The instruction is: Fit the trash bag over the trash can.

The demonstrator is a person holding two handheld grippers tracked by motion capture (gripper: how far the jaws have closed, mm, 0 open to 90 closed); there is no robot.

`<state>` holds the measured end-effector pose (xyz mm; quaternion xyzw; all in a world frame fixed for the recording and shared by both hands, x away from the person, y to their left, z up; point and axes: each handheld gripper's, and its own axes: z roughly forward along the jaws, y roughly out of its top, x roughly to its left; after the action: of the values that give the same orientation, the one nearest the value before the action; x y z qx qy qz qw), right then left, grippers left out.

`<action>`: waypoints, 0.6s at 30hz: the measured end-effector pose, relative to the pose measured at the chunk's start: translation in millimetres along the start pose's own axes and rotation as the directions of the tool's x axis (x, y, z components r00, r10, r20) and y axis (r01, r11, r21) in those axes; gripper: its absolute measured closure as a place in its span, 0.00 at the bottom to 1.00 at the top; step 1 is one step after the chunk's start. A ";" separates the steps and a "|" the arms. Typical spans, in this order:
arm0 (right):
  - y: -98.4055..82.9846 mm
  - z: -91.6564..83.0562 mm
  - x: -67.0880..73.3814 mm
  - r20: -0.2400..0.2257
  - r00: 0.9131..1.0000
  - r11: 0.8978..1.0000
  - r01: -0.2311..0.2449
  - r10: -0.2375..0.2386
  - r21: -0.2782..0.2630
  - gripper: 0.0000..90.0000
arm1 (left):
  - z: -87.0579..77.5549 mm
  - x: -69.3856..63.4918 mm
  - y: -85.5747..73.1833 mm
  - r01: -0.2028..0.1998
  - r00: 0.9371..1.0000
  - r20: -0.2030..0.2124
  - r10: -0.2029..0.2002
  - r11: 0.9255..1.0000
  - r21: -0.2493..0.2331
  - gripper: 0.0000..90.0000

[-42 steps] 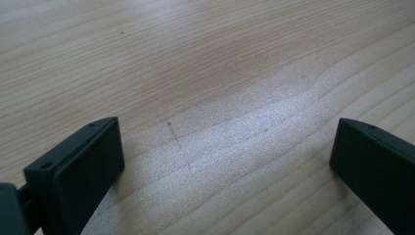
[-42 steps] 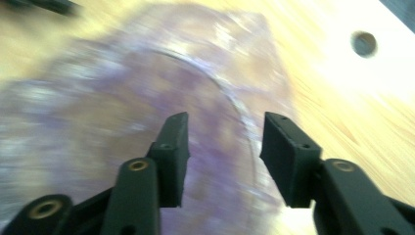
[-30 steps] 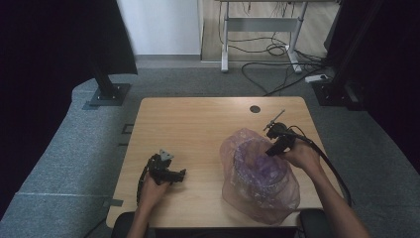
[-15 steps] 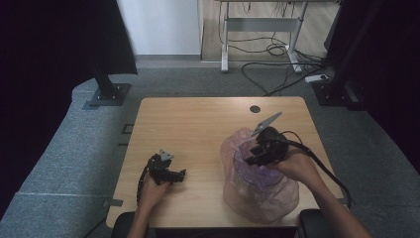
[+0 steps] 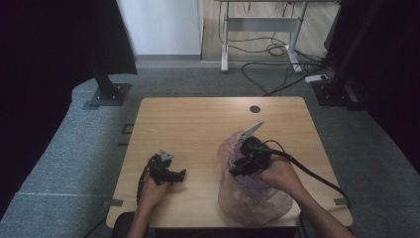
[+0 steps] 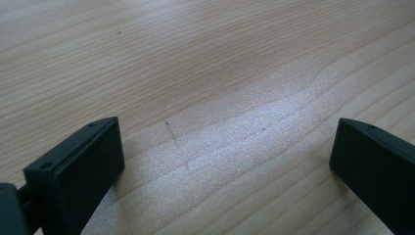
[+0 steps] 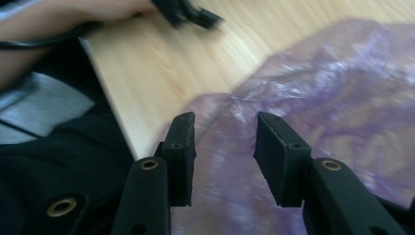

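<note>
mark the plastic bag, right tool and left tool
plastic bag [image 5: 252, 201], high view, crumpled purple film near the table's front edge
right tool [image 7: 222, 147], right gripper view, gap between its open jaws
left tool [image 5: 181, 174], high view, jaw end

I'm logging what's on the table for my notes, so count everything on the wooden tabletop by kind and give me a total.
Purple translucent plastic bag: 1
Handheld claws: 2, the left claw resting open on the table, the right claw open over the bag
Total: 3
</note>
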<state>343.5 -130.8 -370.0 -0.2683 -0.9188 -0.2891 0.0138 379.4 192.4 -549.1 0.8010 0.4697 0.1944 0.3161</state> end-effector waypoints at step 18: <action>-8.1 55.0 21.4 0.131 0.983 0.969 0.099 -0.130 0.225 0.71 | 0.0 -0.1 0.0 0.001 1.000 0.000 -0.001 1.000 -0.001 0.00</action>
<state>328.3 -96.3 -416.2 -0.2318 -0.9575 -0.1668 -0.0401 379.4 192.3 -549.2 0.8008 0.4699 0.1944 0.3165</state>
